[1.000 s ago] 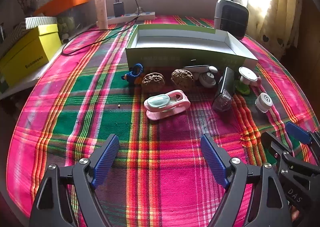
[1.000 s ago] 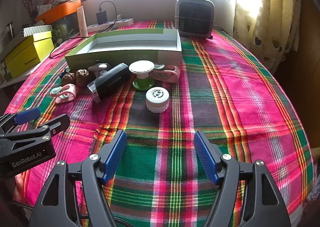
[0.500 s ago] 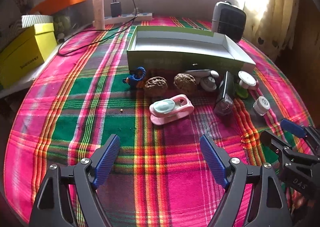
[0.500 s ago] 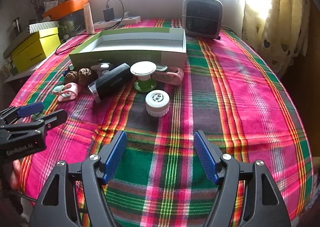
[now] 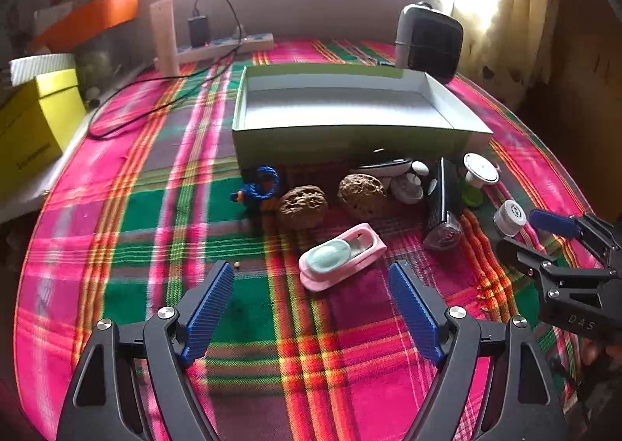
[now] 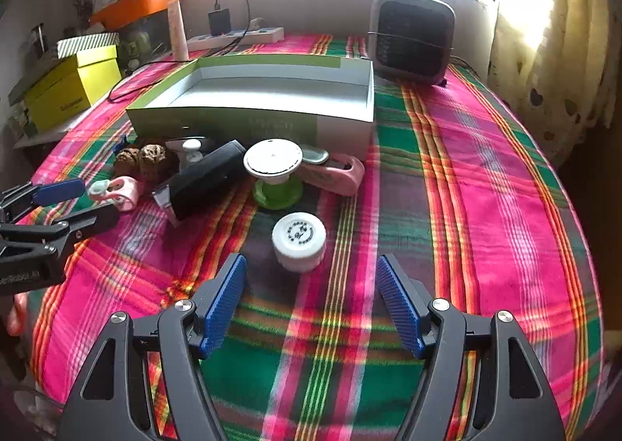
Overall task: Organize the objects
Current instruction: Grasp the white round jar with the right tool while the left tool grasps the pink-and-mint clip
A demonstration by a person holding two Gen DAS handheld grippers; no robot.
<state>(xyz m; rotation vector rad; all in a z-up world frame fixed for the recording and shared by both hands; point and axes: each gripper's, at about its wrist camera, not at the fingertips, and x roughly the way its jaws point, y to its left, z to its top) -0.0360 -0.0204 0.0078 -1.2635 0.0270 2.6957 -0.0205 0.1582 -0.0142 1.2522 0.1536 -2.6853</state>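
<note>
1. Ahead of my left gripper (image 5: 311,305), jaws spread wide and holding nothing, lies the pink clip (image 5: 342,256) with its pale mint top, flat on the plaid cloth (image 5: 155,231), just beyond the blue pads.
2. My right gripper (image 6: 311,297) is likewise agape and empty; the white jar (image 6: 298,241) stands just past its fingertips, roughly centred between them.
3. Handling, jar: looks like small rigid plastic, light, smooth sided, probably a bit slippery. I judge the best hold is across the round body below the lid, squeezed gently so it does not pop out.
4. Handling, clip: hard plastic, light, low profile. I would pinch it across its narrow width, near the middle.
5. Other loose items sit in a row against the front wall of the box: two walnuts (image 5: 330,200) touching or nearly so, a blue figure (image 5: 258,188) to their left, a black case (image 5: 443,204) lying tilted, a white disc on a green base (image 6: 274,173), and a second pink gadget (image 6: 338,173) behind it.
6. Walnuts: rough shelled, stiff, likely to roll; grip across the widest part.
7. Container: the open green box (image 6: 248,122) with white interior appears empty as far as I can see; its near floor is hidden by the front wall.
8. Yellow box (image 6: 66,91) and orange bin (image 6: 136,6) at the left edge; contents of the yellow one unseen.
9. Judgement: sorting has not started; everything is outside the box.
</note>
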